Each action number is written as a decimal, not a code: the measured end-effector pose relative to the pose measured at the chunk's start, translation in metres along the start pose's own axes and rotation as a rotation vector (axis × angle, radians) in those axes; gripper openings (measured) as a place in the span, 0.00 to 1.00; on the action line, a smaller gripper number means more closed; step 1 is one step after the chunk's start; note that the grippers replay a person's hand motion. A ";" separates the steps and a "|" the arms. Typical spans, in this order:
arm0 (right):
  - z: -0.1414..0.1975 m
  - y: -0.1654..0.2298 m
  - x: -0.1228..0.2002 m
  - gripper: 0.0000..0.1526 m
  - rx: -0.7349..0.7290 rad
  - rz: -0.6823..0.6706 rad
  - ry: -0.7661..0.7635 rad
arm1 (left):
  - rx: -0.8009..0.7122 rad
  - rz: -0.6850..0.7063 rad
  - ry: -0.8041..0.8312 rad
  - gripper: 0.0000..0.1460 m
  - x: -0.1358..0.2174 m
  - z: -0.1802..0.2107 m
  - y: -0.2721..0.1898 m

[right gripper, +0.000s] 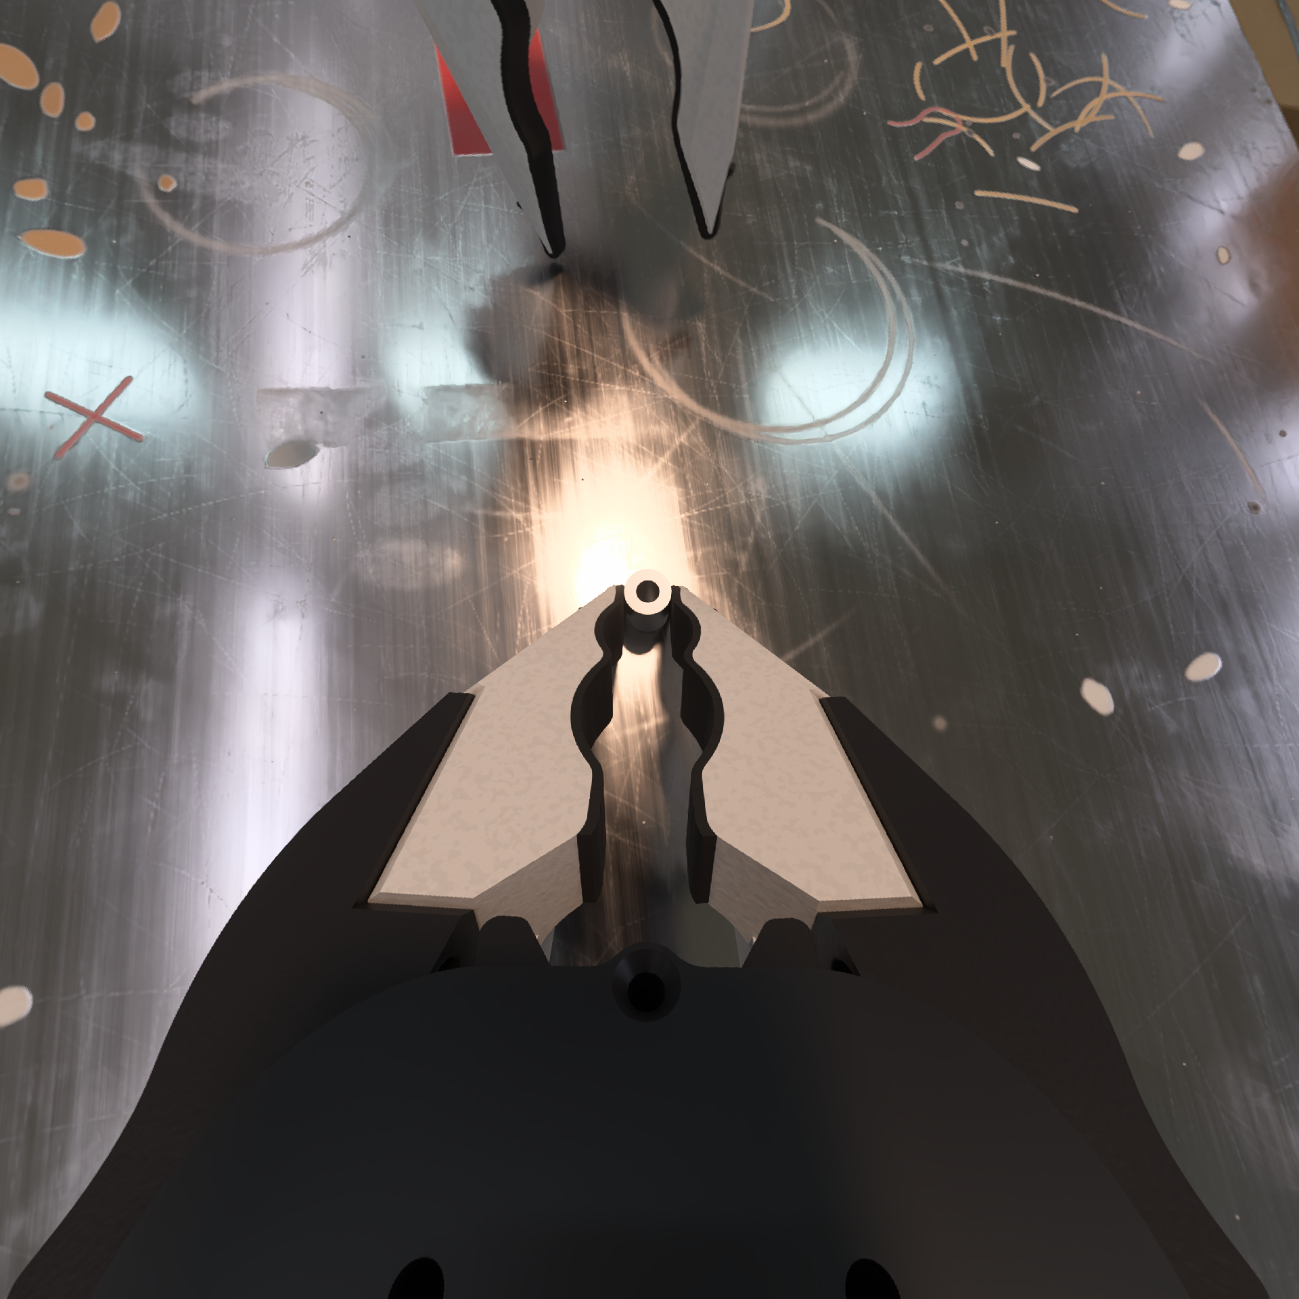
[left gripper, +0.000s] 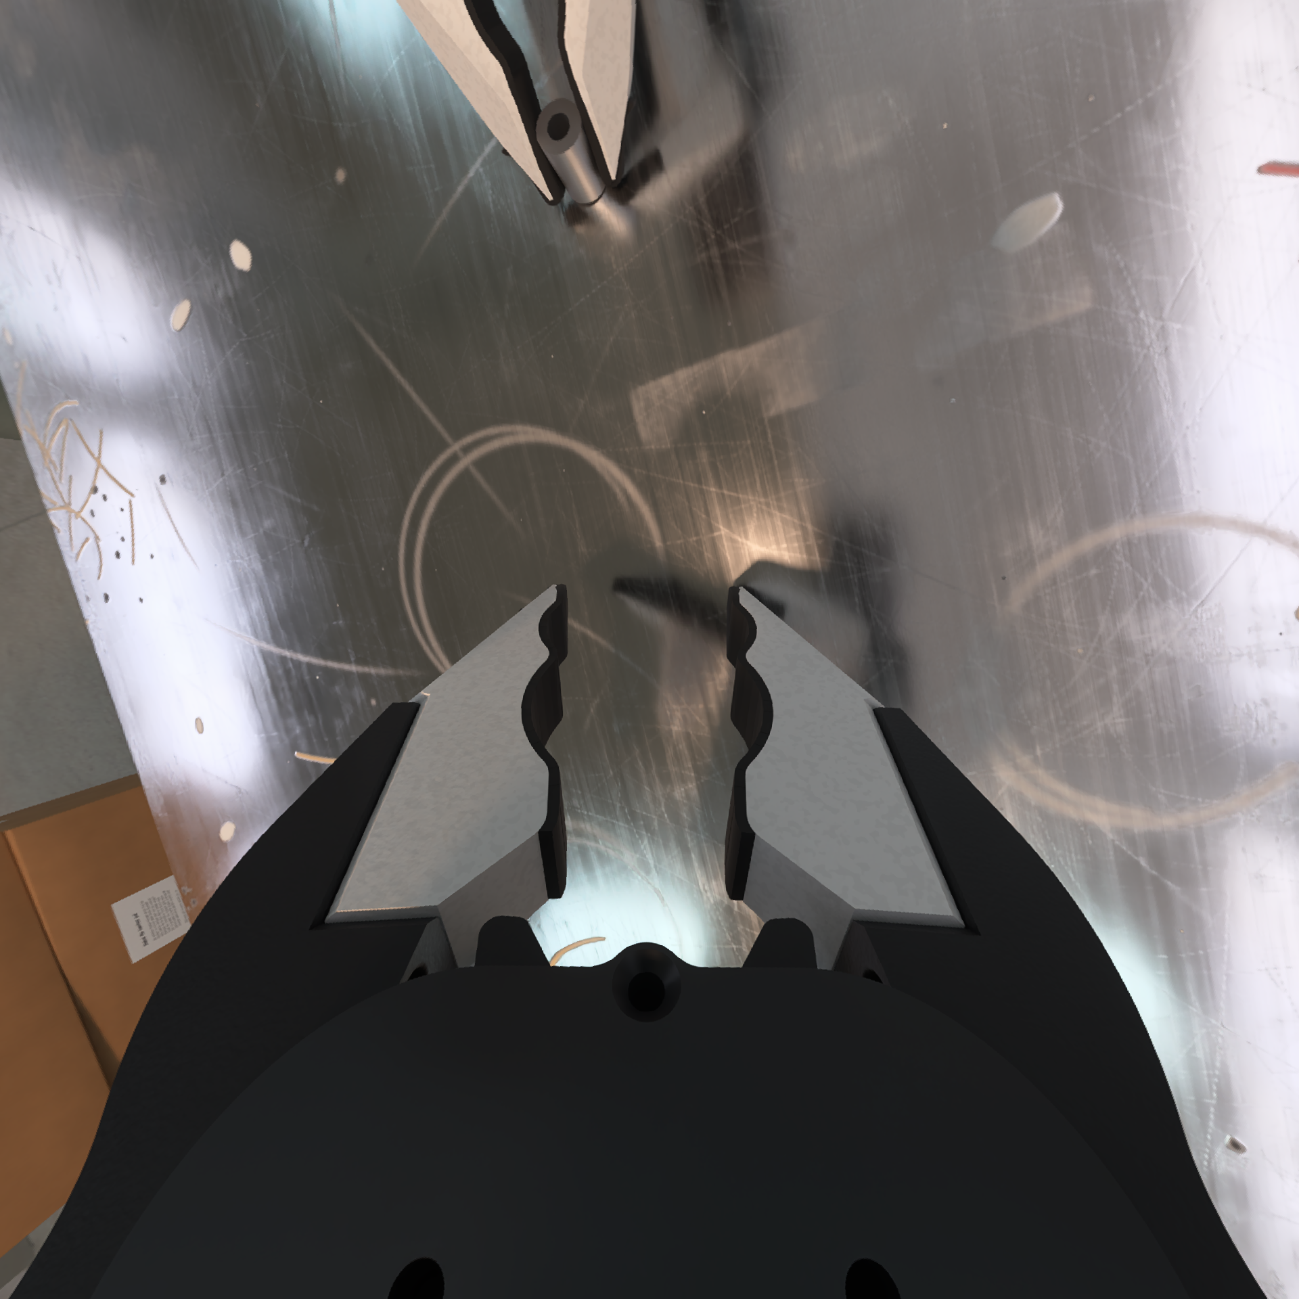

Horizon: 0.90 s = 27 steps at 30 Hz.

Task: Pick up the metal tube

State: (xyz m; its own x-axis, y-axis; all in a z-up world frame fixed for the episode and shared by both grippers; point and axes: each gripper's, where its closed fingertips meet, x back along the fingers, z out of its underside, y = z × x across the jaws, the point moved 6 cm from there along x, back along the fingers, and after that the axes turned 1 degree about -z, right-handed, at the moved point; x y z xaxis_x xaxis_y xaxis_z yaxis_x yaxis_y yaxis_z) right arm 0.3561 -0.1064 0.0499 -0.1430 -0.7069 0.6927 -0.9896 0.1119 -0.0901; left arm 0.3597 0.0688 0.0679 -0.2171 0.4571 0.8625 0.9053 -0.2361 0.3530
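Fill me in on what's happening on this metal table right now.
The right gripper is shut on the metal tube, pinching it near its fingertips with the tube's open end in plain sight. The left wrist view shows the same grip from across the table, with the tube angled down toward the scratched metal table; whether its lower end touches the surface is unclear. The left gripper hangs open over the table, holding nothing.

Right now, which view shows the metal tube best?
The left wrist view: the metal tube shows its open end and part of its side, held between the right gripper's fingers over the steel table. The right wrist view shows only the tube's ring end at the fingertips, seen end-on.
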 end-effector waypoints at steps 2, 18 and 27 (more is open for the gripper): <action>0.000 0.000 0.000 0.08 0.001 0.001 -0.001 | 0.020 0.026 0.009 0.31 -0.004 -0.004 0.004; -0.007 0.001 -0.007 0.08 -0.079 0.061 0.014 | 0.481 -0.225 -0.085 0.23 0.014 -0.005 -0.013; -0.016 0.001 -0.016 0.08 -0.152 0.061 0.020 | 0.413 -0.218 -0.040 0.09 0.005 0.011 -0.028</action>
State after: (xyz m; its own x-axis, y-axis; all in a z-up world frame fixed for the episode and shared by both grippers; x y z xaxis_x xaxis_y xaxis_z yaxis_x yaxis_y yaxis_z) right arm 0.3574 -0.0841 0.0500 -0.2012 -0.6819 0.7033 -0.9654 0.2596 -0.0244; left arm 0.3372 0.0873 0.0586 -0.4113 0.4925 0.7670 0.9115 0.2264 0.3435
